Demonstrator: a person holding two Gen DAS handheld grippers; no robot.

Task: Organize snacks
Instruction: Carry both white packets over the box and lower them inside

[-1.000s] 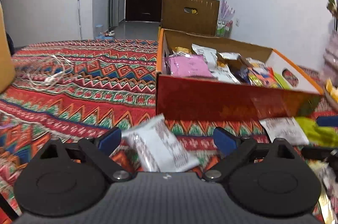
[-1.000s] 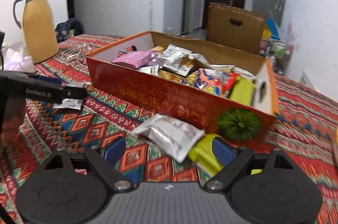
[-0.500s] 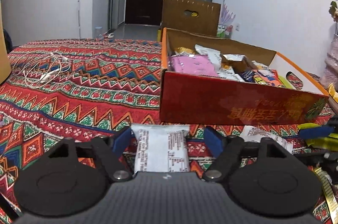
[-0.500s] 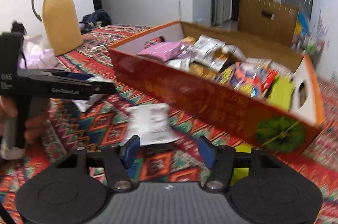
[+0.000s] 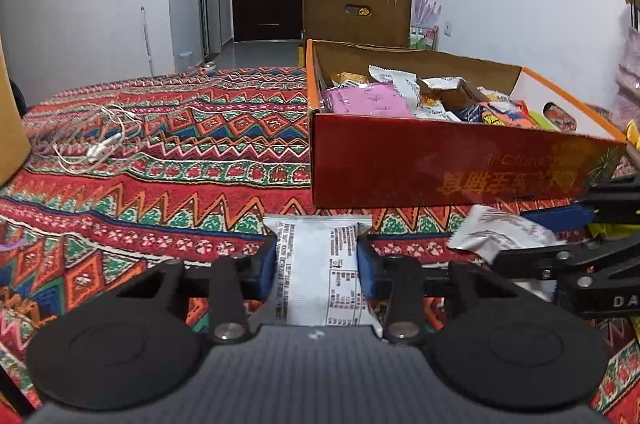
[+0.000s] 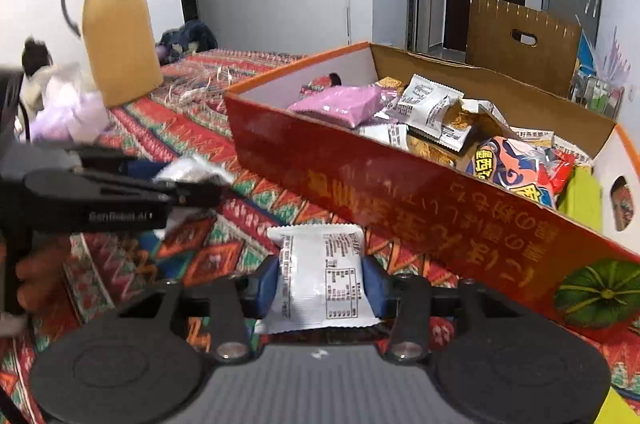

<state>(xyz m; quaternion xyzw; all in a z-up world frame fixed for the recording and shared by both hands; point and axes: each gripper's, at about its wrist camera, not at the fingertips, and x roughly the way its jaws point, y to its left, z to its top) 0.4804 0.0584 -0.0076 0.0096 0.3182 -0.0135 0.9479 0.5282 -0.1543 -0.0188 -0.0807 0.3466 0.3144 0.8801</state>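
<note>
In the left wrist view my left gripper (image 5: 317,256) is closing its jaws, and both blue pads touch the sides of a white snack packet (image 5: 316,280) lying on the patterned cloth. In the right wrist view my right gripper (image 6: 321,280) is also closing, its pads pressing a second white snack packet (image 6: 320,256). Just beyond both grippers stands the red cardboard box (image 5: 440,163) (image 6: 400,199), full of several mixed snack packets. My right gripper (image 5: 532,236) shows at the right edge of the left wrist view.
A yellow thermos jug (image 6: 120,35) and a pale plastic bag (image 6: 72,107) stand at the far left. White earphone cable (image 5: 96,147) lies on the patterned tablecloth (image 5: 180,167). A brown cardboard piece (image 5: 356,11) stands behind the box. A hand (image 6: 36,276) holds the left gripper's handle.
Both pairs of jaws have drawn in from wide open onto a white packet each. The left packet now lies straight between the pads. The right gripper has shifted left, away from the yellow-green packet.
</note>
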